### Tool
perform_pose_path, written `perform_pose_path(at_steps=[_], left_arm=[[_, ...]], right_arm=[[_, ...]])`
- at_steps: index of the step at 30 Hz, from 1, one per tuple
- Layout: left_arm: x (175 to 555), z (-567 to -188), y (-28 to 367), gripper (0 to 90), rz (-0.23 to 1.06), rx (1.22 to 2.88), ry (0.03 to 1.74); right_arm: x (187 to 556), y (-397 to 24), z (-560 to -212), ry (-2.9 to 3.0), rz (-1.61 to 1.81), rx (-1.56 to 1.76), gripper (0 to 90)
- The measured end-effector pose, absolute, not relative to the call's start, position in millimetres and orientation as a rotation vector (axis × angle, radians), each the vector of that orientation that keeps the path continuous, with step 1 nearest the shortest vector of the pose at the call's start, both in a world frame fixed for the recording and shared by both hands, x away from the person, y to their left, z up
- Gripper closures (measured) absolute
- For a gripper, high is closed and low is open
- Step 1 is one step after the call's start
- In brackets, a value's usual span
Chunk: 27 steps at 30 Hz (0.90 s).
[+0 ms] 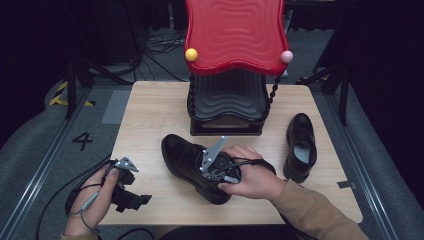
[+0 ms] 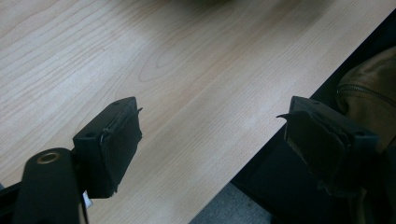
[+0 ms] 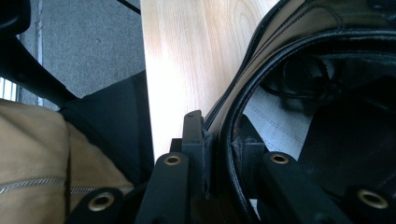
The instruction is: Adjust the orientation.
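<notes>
My right gripper (image 3: 219, 154) has its jaws clamped on the black shoe's (image 1: 192, 162) collar. My left gripper (image 2: 212, 140) rests with jaws apart over the surface (image 2: 187, 70).

I read one mark: a black digit "4" (image 1: 82, 140) on the grey floor (image 1: 35, 135), left of the worktop (image 1: 145, 110). No other legible text, label or brand anywhere I look.

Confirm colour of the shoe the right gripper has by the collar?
Black leather shoe, pale insole inside; clearest in the high view. Right gripper pinches its collar.
</notes>
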<state>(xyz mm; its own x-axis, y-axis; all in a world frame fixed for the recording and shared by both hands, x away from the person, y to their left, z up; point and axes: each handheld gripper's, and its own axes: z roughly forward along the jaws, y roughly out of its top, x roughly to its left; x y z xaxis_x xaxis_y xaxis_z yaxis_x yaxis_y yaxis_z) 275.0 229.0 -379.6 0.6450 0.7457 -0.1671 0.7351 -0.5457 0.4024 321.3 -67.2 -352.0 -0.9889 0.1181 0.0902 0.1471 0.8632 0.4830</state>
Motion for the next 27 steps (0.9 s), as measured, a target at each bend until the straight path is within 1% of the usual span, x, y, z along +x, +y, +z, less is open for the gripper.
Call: perform_pose_path(at_steps=[6,15,19,23,25,27], left_arm=[[281,-381,224,19.0,0.027,2.448,1.145],[287,-381,217,18.9,0.015,2.456,1.135],[288,-382,215,18.9,0.008,2.461,1.129],[288,-383,215,18.9,0.006,2.46,1.13],[288,-383,216,19.0,0.007,2.459,1.131],[288,-383,216,18.9,0.005,2.458,1.131]], right_arm=[[313,-97,-354,-3.007,-0.796,-0.328,78.2],[316,-128,-363,-3.038,-0.802,-0.516,77.3],[318,-133,-370,-3.065,-0.793,-0.585,76.9],[318,-136,-385,-3.143,-0.736,-0.724,77.0],[317,-136,-388,-3.156,-0.723,-0.753,77.2],[313,-134,-399,-3.164,-0.69,-0.79,78.5]])
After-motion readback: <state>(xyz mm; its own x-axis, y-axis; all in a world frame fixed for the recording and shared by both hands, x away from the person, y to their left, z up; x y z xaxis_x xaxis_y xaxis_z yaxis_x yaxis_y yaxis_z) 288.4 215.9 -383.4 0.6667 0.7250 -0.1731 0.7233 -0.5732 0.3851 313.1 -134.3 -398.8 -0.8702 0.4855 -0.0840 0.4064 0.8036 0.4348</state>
